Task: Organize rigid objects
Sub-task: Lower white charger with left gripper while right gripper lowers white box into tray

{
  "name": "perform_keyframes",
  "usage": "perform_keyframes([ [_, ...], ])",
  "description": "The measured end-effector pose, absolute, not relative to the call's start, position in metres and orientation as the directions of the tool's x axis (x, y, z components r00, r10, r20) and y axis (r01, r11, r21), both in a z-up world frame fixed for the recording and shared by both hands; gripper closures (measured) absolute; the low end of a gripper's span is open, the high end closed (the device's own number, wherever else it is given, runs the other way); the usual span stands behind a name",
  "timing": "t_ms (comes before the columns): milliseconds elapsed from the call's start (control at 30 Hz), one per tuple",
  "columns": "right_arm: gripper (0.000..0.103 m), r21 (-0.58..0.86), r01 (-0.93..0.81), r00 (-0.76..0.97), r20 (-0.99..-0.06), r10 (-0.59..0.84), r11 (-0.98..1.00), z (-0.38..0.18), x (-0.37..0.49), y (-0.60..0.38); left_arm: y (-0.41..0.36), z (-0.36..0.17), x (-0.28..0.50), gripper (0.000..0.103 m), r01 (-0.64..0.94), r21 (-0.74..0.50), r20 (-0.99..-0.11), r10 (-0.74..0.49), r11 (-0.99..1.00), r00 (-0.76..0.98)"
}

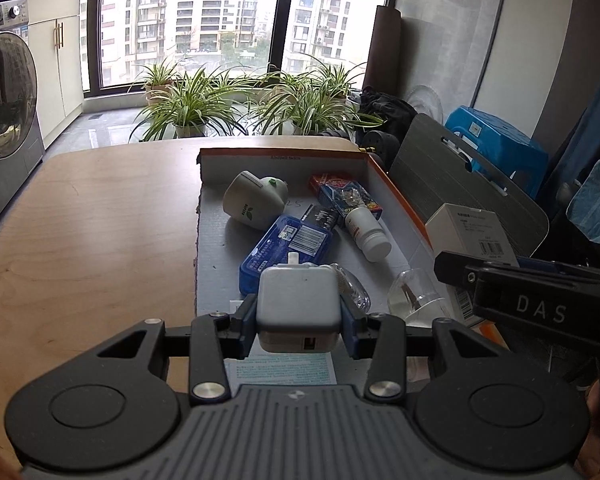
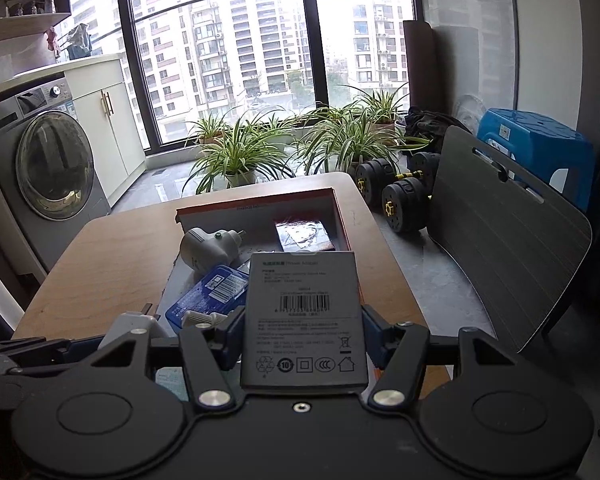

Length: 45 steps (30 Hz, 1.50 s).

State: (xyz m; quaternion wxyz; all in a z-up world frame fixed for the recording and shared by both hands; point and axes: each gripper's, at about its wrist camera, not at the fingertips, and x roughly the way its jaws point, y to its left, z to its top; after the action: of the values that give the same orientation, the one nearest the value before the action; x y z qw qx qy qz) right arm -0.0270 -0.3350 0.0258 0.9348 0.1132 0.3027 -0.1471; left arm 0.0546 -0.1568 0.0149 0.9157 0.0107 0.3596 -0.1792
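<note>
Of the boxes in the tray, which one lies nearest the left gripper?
The blue plastic case, just beyond the white charger in the left gripper. The red and blue boxes lie farther back.

The right gripper (image 2: pixel 303 334) clamps a grey box (image 2: pixel 303 316) with a barcode label, upright between its fingers. Beyond it on the worktop (image 2: pixel 112 248) lies an open cardboard tray (image 2: pixel 260 202) with a white plug (image 2: pixel 208 250), a blue case (image 2: pixel 208 294) and a red packet (image 2: pixel 304 234). At the near left, the left gripper (image 2: pixel 80 348) holds a white adapter (image 2: pixel 134 324). Dumbbells (image 2: pixel 396 188) sit on the floor, far right.
</note>
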Motion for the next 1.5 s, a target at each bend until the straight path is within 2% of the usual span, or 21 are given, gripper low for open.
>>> perform_keyframes([
  [1067, 0.032, 0.128, 0.322, 0.759, -0.628, -0.175, 0.938, 0.014, 0.000, -0.344, -0.170, 0.005, 0.060, 0.060, 0.354, -0.118, -0.675, -0.337, 0.928, 0.656],
  [1500, 0.027, 0.173, 0.353, 0.790, -0.581, -0.195, 0.919, 0.021, -0.004, -0.352, -0.177, 0.002, 0.064, 0.061, 0.371, -0.125, -0.681, -0.352, 0.920, 0.643],
])
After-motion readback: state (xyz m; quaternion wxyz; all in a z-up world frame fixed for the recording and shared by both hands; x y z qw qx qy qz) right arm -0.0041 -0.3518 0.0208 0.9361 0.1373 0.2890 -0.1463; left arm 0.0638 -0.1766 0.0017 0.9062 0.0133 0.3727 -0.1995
